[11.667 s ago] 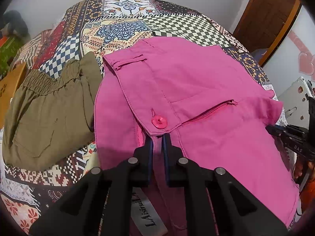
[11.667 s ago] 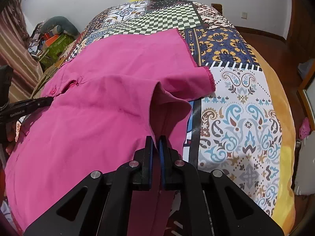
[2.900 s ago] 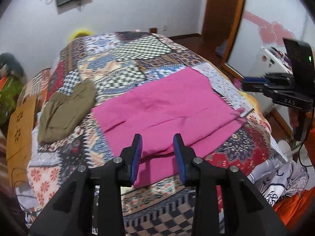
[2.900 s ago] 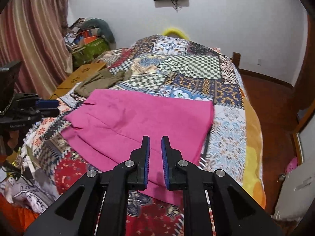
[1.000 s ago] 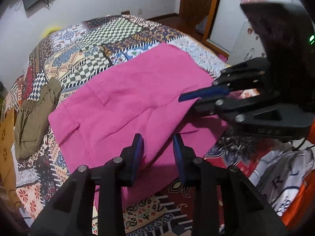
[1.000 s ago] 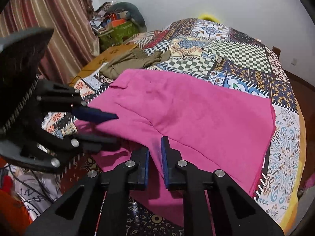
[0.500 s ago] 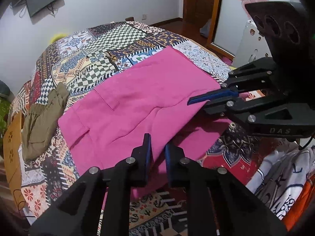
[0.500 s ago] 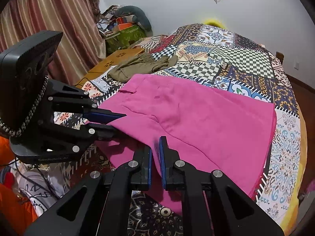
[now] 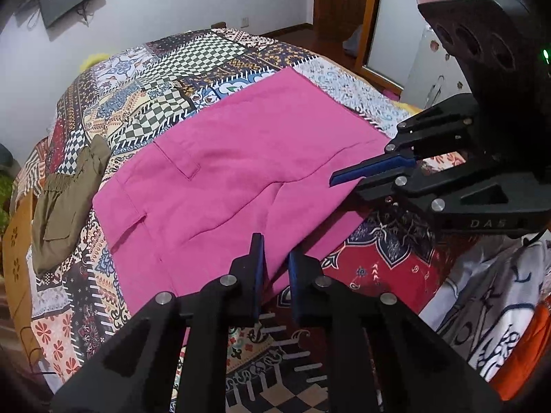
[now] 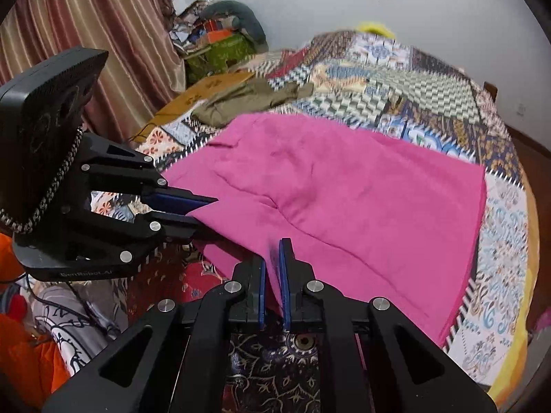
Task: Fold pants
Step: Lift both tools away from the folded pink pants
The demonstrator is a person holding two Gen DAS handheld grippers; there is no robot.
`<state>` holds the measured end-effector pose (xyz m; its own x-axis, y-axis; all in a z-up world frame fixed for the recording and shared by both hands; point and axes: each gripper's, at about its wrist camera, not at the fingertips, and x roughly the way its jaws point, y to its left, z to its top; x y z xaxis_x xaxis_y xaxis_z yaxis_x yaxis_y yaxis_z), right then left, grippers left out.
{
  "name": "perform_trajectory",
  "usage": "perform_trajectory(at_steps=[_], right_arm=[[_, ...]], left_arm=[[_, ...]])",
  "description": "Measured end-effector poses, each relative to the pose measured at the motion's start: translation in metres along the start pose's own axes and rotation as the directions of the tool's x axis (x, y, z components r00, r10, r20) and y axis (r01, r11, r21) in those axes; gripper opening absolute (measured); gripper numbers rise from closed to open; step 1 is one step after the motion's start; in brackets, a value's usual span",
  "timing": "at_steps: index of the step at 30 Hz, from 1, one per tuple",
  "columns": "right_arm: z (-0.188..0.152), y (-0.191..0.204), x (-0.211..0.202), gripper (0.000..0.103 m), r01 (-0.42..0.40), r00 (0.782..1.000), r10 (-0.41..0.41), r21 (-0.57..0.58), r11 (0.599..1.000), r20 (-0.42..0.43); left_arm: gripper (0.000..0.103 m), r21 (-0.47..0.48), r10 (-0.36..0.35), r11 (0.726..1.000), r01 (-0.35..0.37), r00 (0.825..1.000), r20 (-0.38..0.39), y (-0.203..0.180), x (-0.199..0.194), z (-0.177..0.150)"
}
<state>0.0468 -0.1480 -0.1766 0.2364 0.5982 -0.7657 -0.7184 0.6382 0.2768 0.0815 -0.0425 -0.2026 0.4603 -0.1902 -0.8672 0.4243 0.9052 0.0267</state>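
The pink pants [image 9: 241, 172] lie spread flat on the patchwork quilt [image 9: 165, 79], just beside the folded olive garment [image 9: 65, 199], which sits off their waistband end. They are soft, light cloth that will sag and crease between any two holds, so I judge the near hem edge, pinched at two spread points, to be the sensible place to take them. The left gripper [image 9: 275, 268] is pressed together on that near edge of the pants, and the right gripper [image 10: 272, 275] is likewise clamped on a raised ridge of the same edge further from the olive garment. The pants' long axis runs from the waistband and pocket flap next to the olive garment toward the leg ends on the far side from it, across both views.
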Motion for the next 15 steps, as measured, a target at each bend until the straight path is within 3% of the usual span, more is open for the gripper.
perform_trajectory(at_steps=[5, 7, 10, 15], right_arm=[[-0.002, -0.006, -0.003, 0.012, -0.019, 0.999, 0.02, 0.033, 0.999, -0.033], [-0.004, -0.007, -0.008, 0.016, -0.015, 0.999, 0.016, 0.034, 0.999, -0.048], [-0.007, -0.006, -0.022, 0.018, 0.008, 0.999, -0.007, 0.018, 1.0, -0.042], [-0.008, -0.013, -0.044, 0.019, 0.042, 0.999, -0.042, 0.032, 0.999, -0.01]], left_arm=[[0.014, -0.011, -0.017, 1.0, 0.017, 1.0, -0.01, 0.0, -0.004, -0.003], [0.018, -0.018, -0.028, 0.999, 0.027, 1.0, -0.004, 0.001, -0.011, -0.005], [0.037, -0.051, -0.042, 0.998, 0.043, 0.999, 0.017, 0.003, -0.024, -0.01], [0.039, -0.116, -0.009, 0.993, 0.016, 0.998, 0.059, 0.018, -0.047, -0.013]])
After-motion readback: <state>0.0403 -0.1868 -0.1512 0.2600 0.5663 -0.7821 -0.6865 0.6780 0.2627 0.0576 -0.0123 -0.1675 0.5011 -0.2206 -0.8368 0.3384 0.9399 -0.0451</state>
